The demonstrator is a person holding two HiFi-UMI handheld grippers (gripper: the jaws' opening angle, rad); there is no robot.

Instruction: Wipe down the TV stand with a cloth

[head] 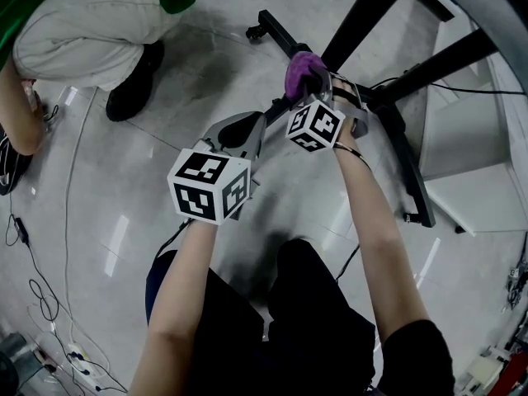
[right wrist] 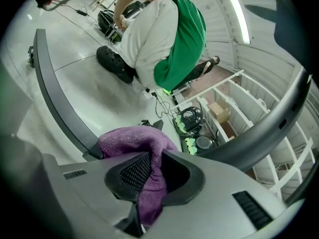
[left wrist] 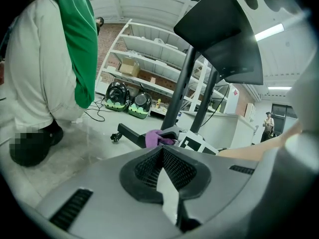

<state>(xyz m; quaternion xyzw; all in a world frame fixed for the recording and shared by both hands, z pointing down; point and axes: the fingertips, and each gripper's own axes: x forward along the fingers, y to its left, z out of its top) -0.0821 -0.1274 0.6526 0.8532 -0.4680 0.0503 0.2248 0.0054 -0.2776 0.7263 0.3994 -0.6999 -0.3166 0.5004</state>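
The black TV stand has a base rail that runs across the floor, and two slanted posts rising from it. My right gripper is shut on a purple cloth, which rests on the rail where the posts meet it. In the right gripper view the cloth bunches over the rail ahead of the right gripper. My left gripper hovers just left of the right one, shut and holding nothing. The left gripper view shows the left gripper, with the cloth and a post beyond it.
A crouching person in a green top is close at the upper left. Cables trail over the floor at left. A white cabinet stands right of the stand's side rail. Shelving lines the far wall.
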